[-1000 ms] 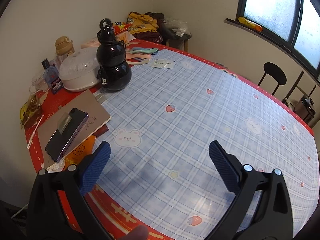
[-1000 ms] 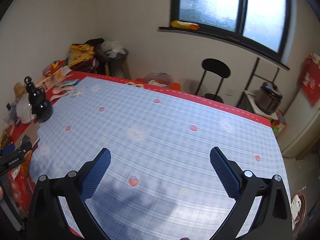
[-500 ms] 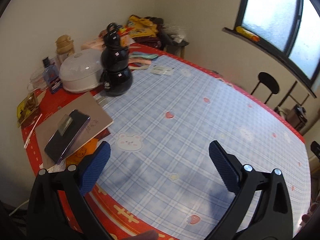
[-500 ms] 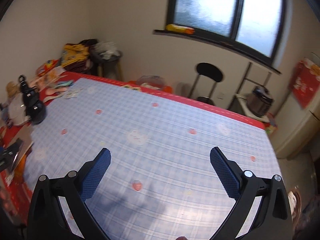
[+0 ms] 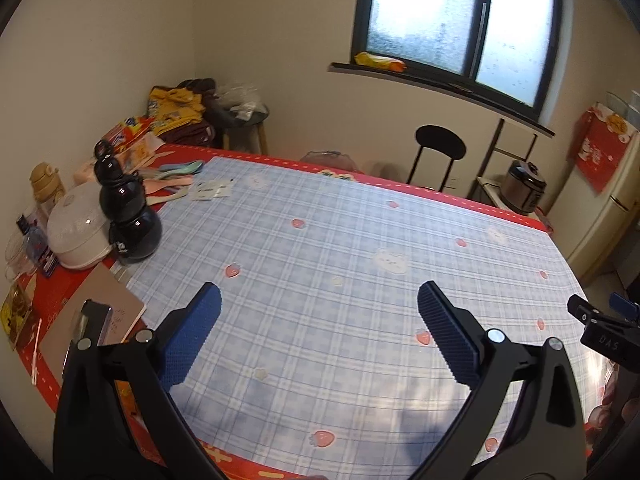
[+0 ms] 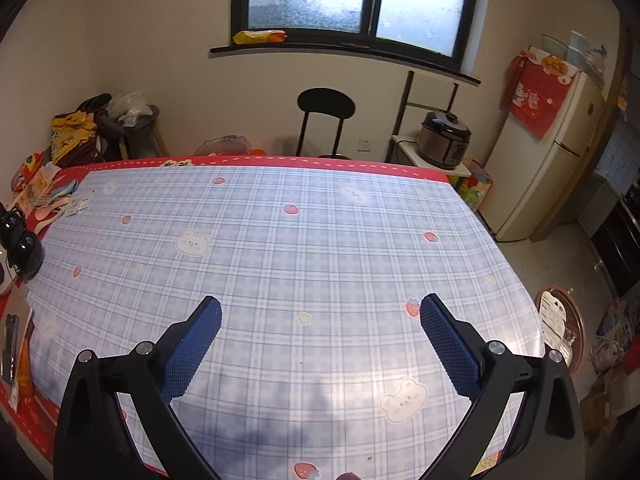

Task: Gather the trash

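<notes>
Blue-checked oilcloth with strawberries and white bears covers the table (image 5: 320,240), edged in red. In the left wrist view, the left gripper (image 5: 319,308) hangs above the near part of the cloth with its blue-padded fingers (image 5: 192,336) spread wide and nothing between them. Along the table's left side stands a black gourd-shaped bottle (image 5: 128,216), just beside a white domed lid (image 5: 78,236). Nearer the camera lies a brown board (image 5: 92,316) with a dark phone (image 5: 90,328) on it. Farther back, small white paper packets (image 5: 210,191) lie flat on the checked cloth next to pastel spoons (image 5: 176,172); these scraps are the only likely trash that shows, well apart from the gripper. A black chair (image 5: 440,148) stands beyond the far edge, and a rice cooker (image 5: 524,188) sits on a low stand to the right. At the right margin, part of the right gripper (image 5: 604,332) juts in.

In the right wrist view, the right gripper (image 6: 320,312) also hovers over bare cloth, jaws wide and empty. The table (image 6: 320,240) stretches ahead with its middle uncluttered. The white paper packets (image 6: 78,205) sit at the far left corner, and the black gourd-shaped bottle (image 6: 20,244) shows at the left edge. Behind the table stand the black chair (image 6: 326,108), the rice cooker (image 6: 444,140) and a cream fridge (image 6: 552,160). A yellow packet (image 6: 260,36) lies on the window sill (image 6: 344,54).
</notes>
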Motion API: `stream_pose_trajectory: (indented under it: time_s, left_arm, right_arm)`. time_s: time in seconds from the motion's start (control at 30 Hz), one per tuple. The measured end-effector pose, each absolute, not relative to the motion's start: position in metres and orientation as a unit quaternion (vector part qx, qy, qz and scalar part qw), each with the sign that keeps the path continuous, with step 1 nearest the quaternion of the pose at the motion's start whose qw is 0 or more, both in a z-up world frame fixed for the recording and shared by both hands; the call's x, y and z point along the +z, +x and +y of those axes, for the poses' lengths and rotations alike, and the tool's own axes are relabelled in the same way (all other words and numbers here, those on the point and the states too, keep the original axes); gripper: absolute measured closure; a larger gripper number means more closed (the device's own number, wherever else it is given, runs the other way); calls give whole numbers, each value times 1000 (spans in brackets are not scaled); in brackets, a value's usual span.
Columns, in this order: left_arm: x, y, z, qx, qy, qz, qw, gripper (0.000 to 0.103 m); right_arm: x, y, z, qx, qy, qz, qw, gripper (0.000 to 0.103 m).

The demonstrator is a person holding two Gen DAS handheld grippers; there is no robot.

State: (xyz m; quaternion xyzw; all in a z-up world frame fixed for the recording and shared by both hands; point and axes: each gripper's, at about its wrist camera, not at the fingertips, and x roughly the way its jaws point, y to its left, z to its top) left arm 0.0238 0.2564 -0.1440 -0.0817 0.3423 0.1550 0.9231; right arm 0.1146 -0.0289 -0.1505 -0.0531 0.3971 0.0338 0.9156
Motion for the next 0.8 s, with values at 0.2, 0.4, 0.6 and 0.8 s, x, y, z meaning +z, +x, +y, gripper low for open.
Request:
stream_pose_trajectory:
  time_s: [0.2,0.4,0.6,0.8]
  left_arm:
    - [-137,23,238,139,-64,338,929,6]
    - [-132,20,231,132,-61,334,931,6]
    - [-129,19,221,121,-51,332,934,6]
    - [-128,21,216,112,-40,335,935,6]
  right_arm:
    - [-148,101,-47,14,-37,391,919,5]
    - [-141,90,-58,1,-39,382,923,5]
    - [-139,84,-69,-14,-26,376,926,5]
    - [-143,80,-76,-25,-15,378,925,5]
